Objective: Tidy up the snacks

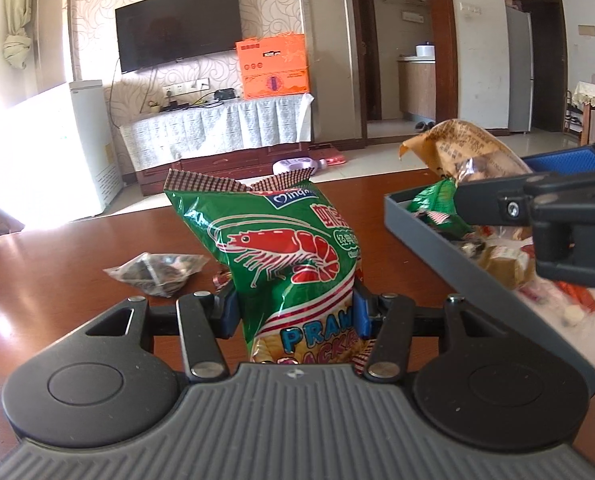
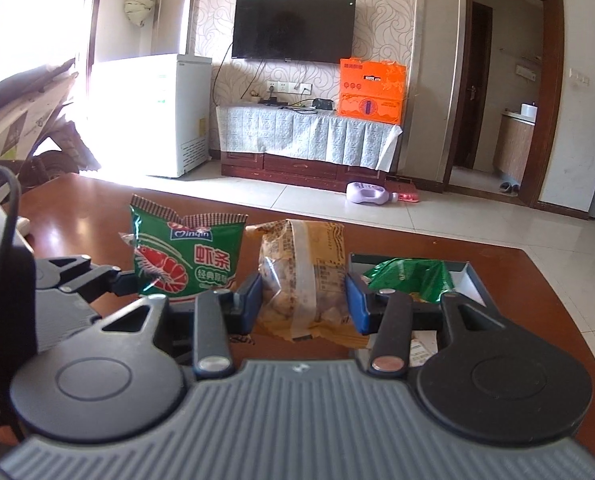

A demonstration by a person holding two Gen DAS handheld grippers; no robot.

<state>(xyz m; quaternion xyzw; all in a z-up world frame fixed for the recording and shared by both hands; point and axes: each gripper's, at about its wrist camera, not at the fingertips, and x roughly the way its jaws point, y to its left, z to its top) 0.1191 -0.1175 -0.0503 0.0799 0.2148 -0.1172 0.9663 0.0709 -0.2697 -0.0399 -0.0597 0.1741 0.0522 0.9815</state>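
Observation:
My left gripper [image 1: 295, 312] is shut on a green prawn cracker bag [image 1: 281, 248] and holds it upright above the brown table [image 1: 57, 280]. The bag also shows in the right wrist view [image 2: 185, 256], with the left gripper [image 2: 125, 280] to its left. My right gripper [image 2: 303, 304] is shut on a tan snack packet [image 2: 301, 272] held beside the green bag. In the left wrist view the right gripper [image 1: 477, 200] holds that packet [image 1: 469, 148] over a grey tray [image 1: 425, 236] with several snacks inside.
A small dark clear packet [image 1: 157, 272] lies on the table to the left. The grey tray [image 2: 469, 280] holds a green bag [image 2: 413, 276] on the right. Beyond the table edge are a tiled floor, TV stand and white fridge [image 2: 165, 112].

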